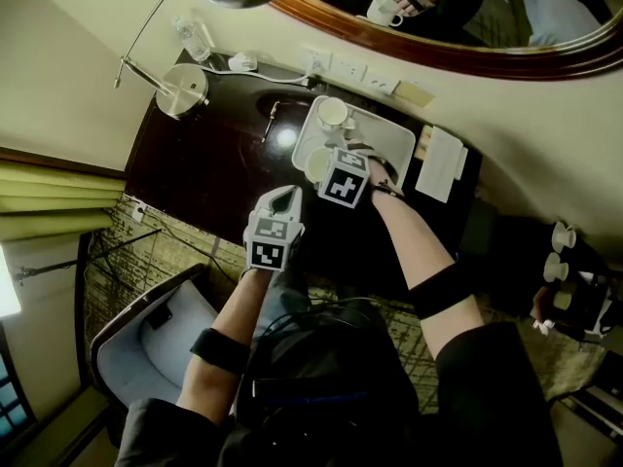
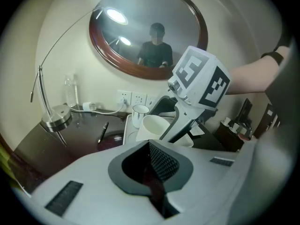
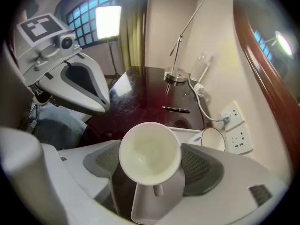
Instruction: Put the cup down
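Observation:
My right gripper (image 3: 152, 163) is shut on a white cup (image 3: 150, 156), its jaws spread wide around the cup's body. The cup's mouth faces the camera and its handle points down. In the head view this cup (image 1: 317, 163) hangs over the near left end of a white tray (image 1: 389, 129), below the right gripper's marker cube. A second white cup (image 1: 332, 113) stands at the tray's far end. My left gripper (image 1: 277, 202) is shut with nothing in it, over the dark desk's near edge, just left of the held cup (image 2: 157, 125).
On the dark desk (image 1: 214, 163) are a lamp with a round metal base (image 1: 182, 89), a pen (image 1: 266, 125) and a water bottle (image 1: 195, 39). Wall sockets (image 1: 350, 71) sit behind the tray. White papers (image 1: 441, 163) lie to its right. A chair (image 1: 156, 334) stands at the lower left.

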Demonstrator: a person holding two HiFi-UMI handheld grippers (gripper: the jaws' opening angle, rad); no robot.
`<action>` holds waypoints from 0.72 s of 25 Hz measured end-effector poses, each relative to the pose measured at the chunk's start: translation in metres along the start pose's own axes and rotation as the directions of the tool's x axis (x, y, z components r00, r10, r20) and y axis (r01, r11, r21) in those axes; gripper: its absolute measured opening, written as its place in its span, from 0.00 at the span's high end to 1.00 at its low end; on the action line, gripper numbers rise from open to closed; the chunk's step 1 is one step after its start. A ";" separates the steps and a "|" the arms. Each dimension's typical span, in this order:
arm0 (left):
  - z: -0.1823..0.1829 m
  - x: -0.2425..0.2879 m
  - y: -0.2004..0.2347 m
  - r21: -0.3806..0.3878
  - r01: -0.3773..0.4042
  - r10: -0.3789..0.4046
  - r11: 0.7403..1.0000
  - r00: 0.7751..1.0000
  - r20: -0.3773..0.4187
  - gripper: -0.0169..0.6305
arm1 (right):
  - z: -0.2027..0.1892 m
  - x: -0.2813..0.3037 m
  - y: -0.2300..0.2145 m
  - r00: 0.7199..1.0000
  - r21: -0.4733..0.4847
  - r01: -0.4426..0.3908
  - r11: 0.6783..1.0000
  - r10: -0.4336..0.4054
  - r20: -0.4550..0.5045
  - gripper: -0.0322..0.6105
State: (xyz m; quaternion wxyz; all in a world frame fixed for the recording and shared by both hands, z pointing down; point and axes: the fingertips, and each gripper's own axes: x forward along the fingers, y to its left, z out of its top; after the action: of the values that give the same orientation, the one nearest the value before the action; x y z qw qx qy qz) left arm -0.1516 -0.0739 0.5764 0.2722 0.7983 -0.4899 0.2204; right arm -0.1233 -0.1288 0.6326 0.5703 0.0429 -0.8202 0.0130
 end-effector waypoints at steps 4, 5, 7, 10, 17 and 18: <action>0.003 0.003 0.011 0.016 0.014 -0.014 1.000 1.000 0.001 1.00 | 0.000 0.008 -0.024 0.997 0.086 0.072 0.994 -0.070 -0.023 0.30; 0.003 0.004 0.014 0.018 0.018 -0.018 1.000 1.000 0.000 1.00 | 0.000 0.010 -0.028 0.996 0.099 0.083 0.992 -0.081 -0.029 0.30; 0.003 0.006 0.018 0.020 0.024 -0.024 0.999 1.000 -0.002 1.00 | 0.000 0.014 -0.034 0.995 0.113 0.095 0.989 -0.092 -0.039 0.30; 0.001 0.008 0.023 0.022 0.034 -0.034 0.999 0.999 -0.006 1.00 | 0.002 0.021 -0.038 0.994 0.125 0.108 0.986 -0.102 -0.047 0.30; 0.001 0.014 0.031 0.031 0.056 -0.056 0.998 0.998 -0.013 1.00 | 0.003 0.036 -0.046 0.991 0.164 0.128 0.978 -0.119 -0.062 0.30; 0.001 0.014 0.033 0.033 0.057 -0.057 0.998 0.998 -0.013 1.00 | 0.002 0.038 -0.047 0.991 0.169 0.131 0.977 -0.122 -0.064 0.30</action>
State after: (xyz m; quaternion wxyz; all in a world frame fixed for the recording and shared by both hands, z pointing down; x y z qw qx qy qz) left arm -0.1753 -0.0957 0.5916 0.2681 0.8150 -0.4616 0.2254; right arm -0.1344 -0.1779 0.6660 0.5858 0.1438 -0.7961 0.0489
